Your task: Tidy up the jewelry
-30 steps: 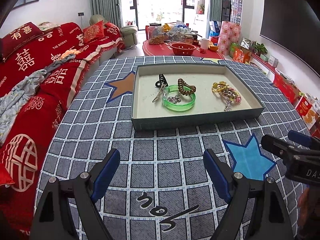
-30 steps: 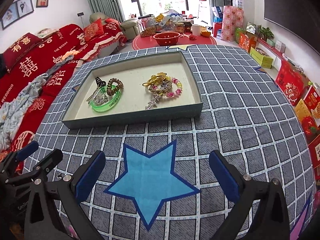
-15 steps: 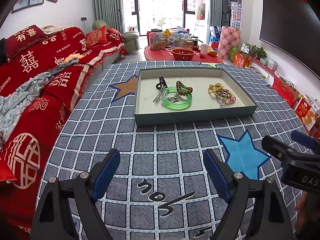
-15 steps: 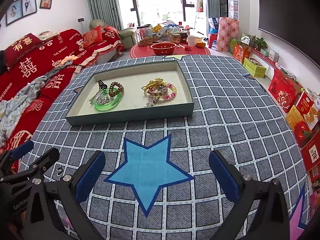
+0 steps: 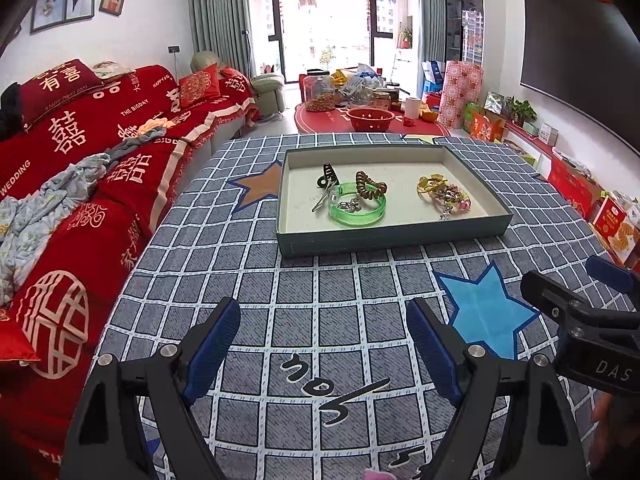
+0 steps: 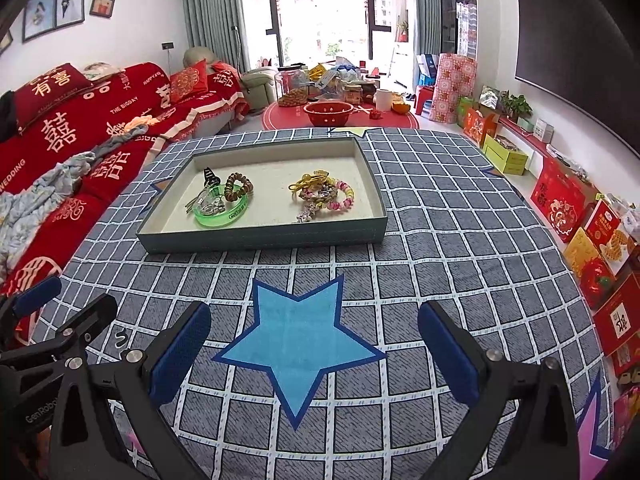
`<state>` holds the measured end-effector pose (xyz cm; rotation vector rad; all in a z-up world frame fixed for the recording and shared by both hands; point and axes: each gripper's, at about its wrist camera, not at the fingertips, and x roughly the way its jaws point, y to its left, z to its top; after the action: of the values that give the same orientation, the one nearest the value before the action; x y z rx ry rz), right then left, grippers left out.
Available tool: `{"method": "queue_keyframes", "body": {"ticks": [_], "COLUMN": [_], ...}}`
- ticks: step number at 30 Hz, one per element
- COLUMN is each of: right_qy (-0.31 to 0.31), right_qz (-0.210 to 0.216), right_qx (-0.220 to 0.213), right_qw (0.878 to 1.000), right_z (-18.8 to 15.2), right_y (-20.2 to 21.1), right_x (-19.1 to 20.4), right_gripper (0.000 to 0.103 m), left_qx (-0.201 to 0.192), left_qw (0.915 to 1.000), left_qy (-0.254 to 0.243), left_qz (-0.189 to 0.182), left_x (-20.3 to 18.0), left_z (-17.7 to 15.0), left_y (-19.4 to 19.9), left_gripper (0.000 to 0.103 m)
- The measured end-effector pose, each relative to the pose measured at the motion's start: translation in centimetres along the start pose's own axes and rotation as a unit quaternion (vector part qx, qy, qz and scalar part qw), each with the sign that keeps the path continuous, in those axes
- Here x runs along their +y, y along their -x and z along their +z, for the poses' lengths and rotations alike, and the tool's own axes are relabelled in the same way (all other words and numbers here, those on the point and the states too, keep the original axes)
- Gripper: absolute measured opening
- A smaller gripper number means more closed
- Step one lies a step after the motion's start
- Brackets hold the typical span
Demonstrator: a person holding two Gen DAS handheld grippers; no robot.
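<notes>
A shallow grey-green tray (image 5: 392,236) (image 6: 260,236) lies on the checked table. Its left part holds a green bangle (image 5: 358,210) (image 6: 222,212), a brown coil hair tie (image 5: 370,190) (image 6: 239,186), a black hair claw (image 5: 328,174) (image 6: 211,178) and small silver pieces. Its right part holds a heap of yellow, pink and beaded bracelets (image 5: 444,196) (image 6: 324,196). My left gripper (image 5: 322,350) is open and empty, well short of the tray. My right gripper (image 6: 314,354) is open and empty above a blue star patch (image 6: 298,340).
A red sofa (image 5: 80,168) with a crumpled cloth runs along the table's left side. Red and yellow boxes (image 6: 592,236) line the floor on the right. A low red table (image 5: 360,120) with a red bowl and jars stands beyond the far edge.
Both grippers have pulled back and risen from the tray, which now looks smaller and farther. Both stay open and empty. The jewelry has not moved.
</notes>
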<state>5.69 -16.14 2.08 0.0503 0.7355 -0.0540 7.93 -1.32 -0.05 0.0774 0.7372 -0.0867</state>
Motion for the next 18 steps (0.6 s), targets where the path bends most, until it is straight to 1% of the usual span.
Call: {"method": "queue_keyframes", "body": {"ticks": [5,13,18], "right_qy": [-0.002,0.007,0.005], "right_qz": [0.0,-0.019,-0.02], "right_qx": [-0.001,-0.017,-0.017], "right_qw": [1.0,1.0,1.0], "right_z": [0.03,0.71,0.91], "right_y": [0.08,0.49,0.46], "right_x": [0.12,0.31,0.06], "right_gripper": [0.103,0.103,0.103], "left_qx": [-0.009,-0.009,-0.008], "left_qw": [1.0,0.9999,0.9999], "left_qy": [0.0,0.003,0.003], "left_qz": [0.005,0.01,0.011], "left_x": [0.01,0.07,0.05], "left_z": [0.16,0.36,0.47], "left_y": [0.24,0.06,-0.04], "left_gripper": [0.095,0.095,0.095]}}
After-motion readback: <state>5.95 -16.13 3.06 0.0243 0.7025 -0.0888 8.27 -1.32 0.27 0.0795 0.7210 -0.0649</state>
